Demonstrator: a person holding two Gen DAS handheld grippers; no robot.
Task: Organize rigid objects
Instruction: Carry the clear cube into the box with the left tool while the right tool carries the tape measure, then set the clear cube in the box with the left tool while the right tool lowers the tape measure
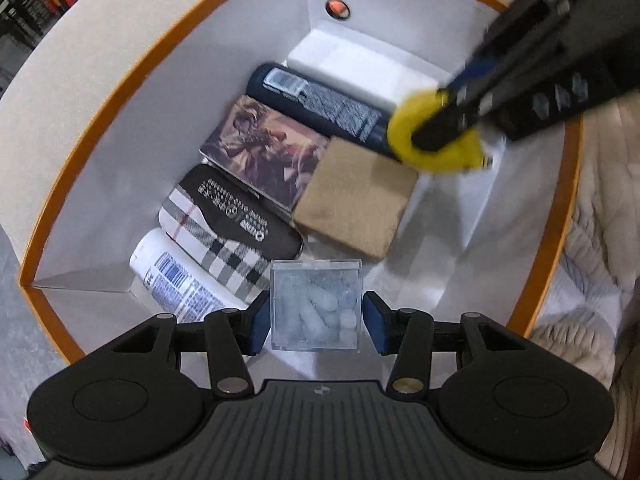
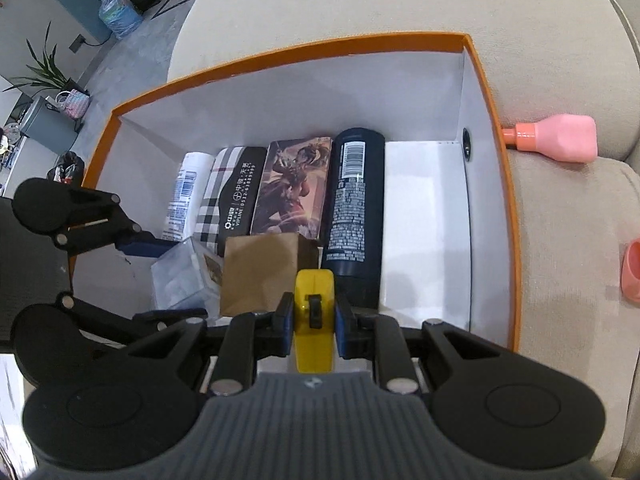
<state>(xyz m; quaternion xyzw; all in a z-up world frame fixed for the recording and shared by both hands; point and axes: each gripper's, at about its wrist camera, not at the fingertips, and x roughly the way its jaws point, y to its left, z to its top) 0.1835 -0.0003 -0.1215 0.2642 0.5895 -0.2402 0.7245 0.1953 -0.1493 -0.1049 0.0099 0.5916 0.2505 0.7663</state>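
Packing the orange box (image 2: pixel 496 92) is the step in hand, and both grippers are down inside it with their loads. The left gripper (image 1: pixel 314 318) holds a clear case (image 1: pixel 316 306) between its pads, which touch its sides, low at the near end of the box, just beside the white bottle (image 1: pixel 176 280) and the plaid case (image 1: pixel 224 236). The right gripper (image 2: pixel 312 314) is clamped on a yellow tape measure (image 2: pixel 314 292) over the near end of the row, between the brown block (image 2: pixel 260 272) and the dark can (image 2: pixel 354 208) (the bare floor to the right looks the likelier spot). Next, I judge, each needs lowering until its load rests, then the jaws parting cleanly. A pink bottle (image 2: pixel 560 138) lies outside on the cushion, far right.
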